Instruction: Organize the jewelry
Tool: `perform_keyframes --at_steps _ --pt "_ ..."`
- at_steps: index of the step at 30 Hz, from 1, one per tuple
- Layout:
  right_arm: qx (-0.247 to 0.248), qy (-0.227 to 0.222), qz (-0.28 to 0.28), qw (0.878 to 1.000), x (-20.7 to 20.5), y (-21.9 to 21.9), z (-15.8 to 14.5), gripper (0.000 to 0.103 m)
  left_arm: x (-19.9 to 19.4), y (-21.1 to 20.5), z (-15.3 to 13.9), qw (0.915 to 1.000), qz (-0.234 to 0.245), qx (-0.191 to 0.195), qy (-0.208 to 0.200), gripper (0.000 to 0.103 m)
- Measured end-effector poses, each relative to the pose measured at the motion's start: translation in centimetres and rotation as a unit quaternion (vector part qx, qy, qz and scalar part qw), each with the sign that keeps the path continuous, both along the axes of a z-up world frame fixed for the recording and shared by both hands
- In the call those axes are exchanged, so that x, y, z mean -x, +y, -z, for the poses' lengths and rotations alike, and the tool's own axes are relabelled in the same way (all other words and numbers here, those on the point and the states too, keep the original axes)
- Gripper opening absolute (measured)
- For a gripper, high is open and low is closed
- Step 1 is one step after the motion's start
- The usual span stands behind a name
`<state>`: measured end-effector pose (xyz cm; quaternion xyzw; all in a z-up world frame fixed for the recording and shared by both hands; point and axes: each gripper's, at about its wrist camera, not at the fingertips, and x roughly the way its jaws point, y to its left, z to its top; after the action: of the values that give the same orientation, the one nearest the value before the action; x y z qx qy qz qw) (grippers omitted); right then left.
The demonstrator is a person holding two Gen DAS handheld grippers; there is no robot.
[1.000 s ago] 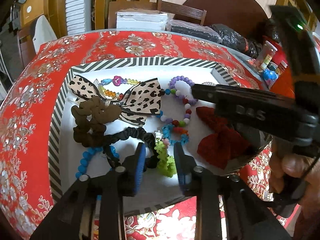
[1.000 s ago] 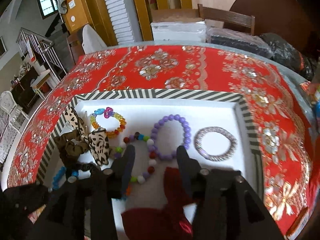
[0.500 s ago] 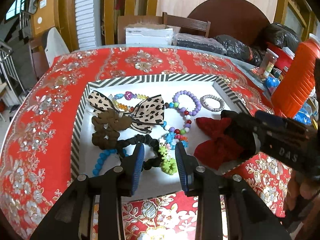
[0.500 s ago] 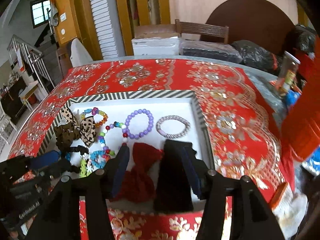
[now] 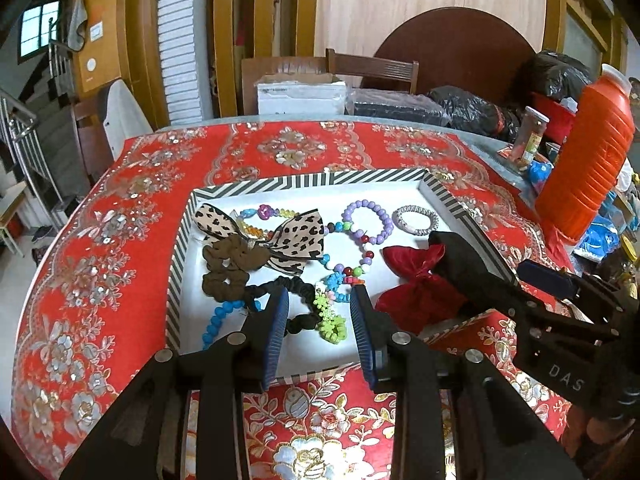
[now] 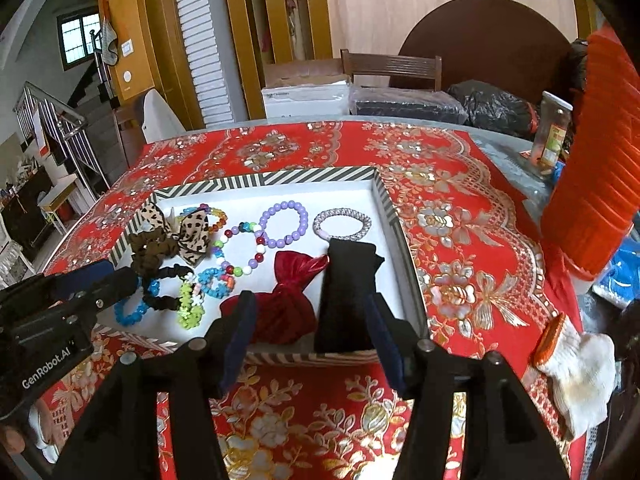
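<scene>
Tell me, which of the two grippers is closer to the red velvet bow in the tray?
Right. The right gripper hangs at the tray's near edge, the red bow just ahead of its left finger. The left gripper sits further left, over the black scrunchie and green bracelet.

A tray [image 6: 386, 200] sits on the tablecloth [image 6: 460, 216]. In the right wrist view, a purple-bead bracelet [image 6: 284, 224] lies at the tray's twelve o'clock with a sparkly band [image 6: 342, 220] just at its three. A bow [image 6: 288, 300] lies at six, scrunchies [image 6: 154, 252] at nine. A jug [image 6: 600, 184] stands at three o'clock, well outside the tray.
</scene>
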<state>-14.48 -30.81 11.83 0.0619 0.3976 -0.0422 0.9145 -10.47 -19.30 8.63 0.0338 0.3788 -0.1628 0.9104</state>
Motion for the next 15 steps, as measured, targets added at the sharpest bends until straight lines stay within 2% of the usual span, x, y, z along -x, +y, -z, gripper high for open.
perform_keyframes --at_steps 5,15 --pt "0.0 -0.009 0.001 1.0 1.0 0.2 -0.7 0.064 0.8 0.2 -0.8 0.9998 -0.006 -0.007 -0.019 0.031" --pt "-0.002 -0.018 -0.002 1.0 2.0 0.9 -1.2 0.065 2.1 0.5 -1.8 0.9988 -0.014 -0.019 -0.042 0.031"
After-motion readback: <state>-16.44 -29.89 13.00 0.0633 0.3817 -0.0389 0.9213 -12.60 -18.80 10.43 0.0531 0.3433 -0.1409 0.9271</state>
